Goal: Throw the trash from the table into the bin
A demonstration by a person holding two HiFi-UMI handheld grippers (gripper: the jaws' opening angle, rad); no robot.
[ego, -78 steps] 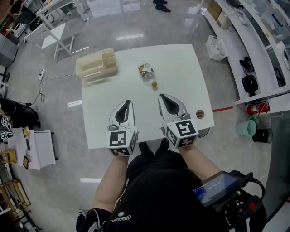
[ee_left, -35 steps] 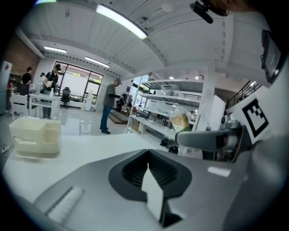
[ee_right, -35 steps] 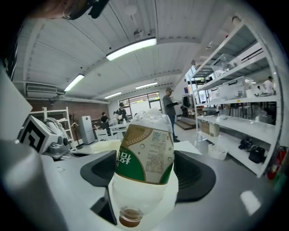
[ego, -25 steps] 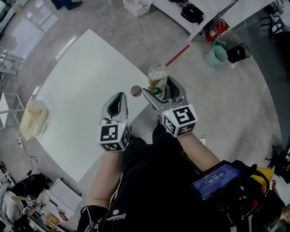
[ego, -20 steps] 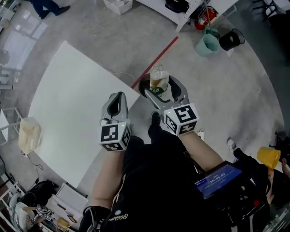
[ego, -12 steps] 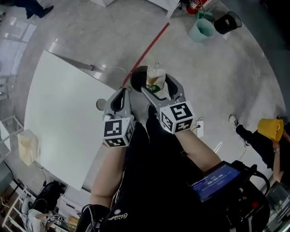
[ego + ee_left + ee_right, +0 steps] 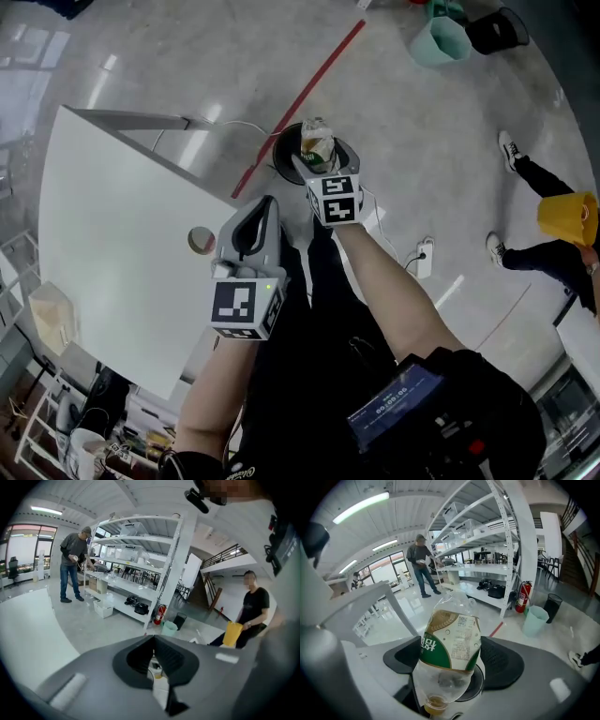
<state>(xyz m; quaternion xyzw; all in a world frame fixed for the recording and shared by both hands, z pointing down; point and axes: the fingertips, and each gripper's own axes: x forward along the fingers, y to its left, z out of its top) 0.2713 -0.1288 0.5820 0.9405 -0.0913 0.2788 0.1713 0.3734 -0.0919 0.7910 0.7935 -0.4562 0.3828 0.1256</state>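
Observation:
In the right gripper view a clear, crumpled plastic bottle (image 7: 451,653) with a green and cream label and a little amber liquid sits between my right gripper's (image 7: 452,670) wide-spread jaws, and both pads press on it. The head view shows that bottle (image 7: 317,148) held right above a round black bin (image 7: 284,150) on the floor, past the white table's (image 7: 112,225) corner. My left gripper (image 7: 266,204) hangs over the table's edge with its jaws together and nothing in them. The left gripper view looks along the shut left gripper (image 7: 153,639) toward the shelves.
A small round red-rimmed disc (image 7: 201,241) lies at the table's edge. A red line (image 7: 300,103) crosses the floor by the bin. A power strip (image 7: 424,258) lies near it. A person with a yellow container (image 7: 566,217) stands at the right. A green bucket (image 7: 448,39) is farther off.
The right gripper has carried the bottle off the table and sunk down over the black bin. The left gripper has come down by the table's edge. The view has swung from the table toward the floor.

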